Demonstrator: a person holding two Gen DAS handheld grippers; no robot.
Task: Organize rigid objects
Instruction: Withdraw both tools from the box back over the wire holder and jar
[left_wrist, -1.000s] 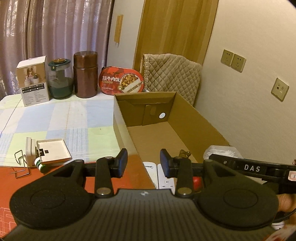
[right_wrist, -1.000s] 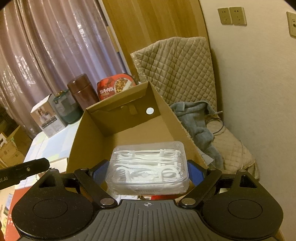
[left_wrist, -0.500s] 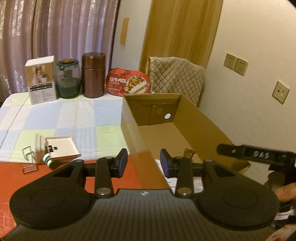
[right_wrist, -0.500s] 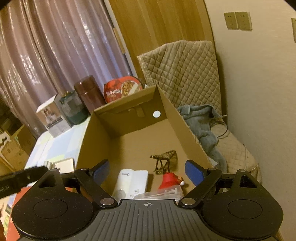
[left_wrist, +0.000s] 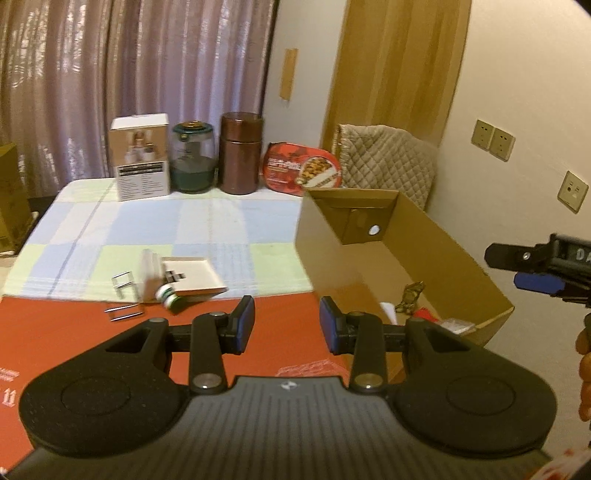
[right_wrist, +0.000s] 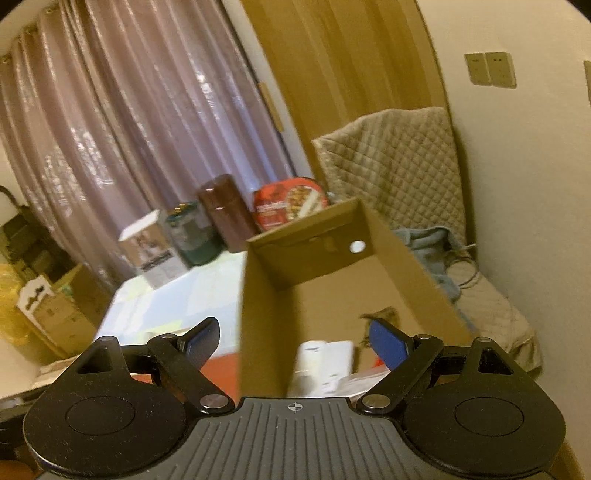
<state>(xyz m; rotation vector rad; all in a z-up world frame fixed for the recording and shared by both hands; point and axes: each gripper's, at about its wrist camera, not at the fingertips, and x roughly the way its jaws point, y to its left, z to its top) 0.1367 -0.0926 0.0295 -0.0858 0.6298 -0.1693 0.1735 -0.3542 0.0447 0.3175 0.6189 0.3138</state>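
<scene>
Between drops: my right gripper hangs wide open w/ nothing in it over the cardboard box, left gripper narrowly parted & empty, so next I go for the small bottle, prob. a vial, center-left by the white tray.

Clear floss-pick case now inside cardboard box; right gripper empty.

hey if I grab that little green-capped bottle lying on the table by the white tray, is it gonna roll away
Probably, if nudged. The green-capped bottle lies on its side and looks round, so a push across it could roll it. The white tray right beside it may stop it that way. It looks small and likely light, so close the tongs gently.
</scene>
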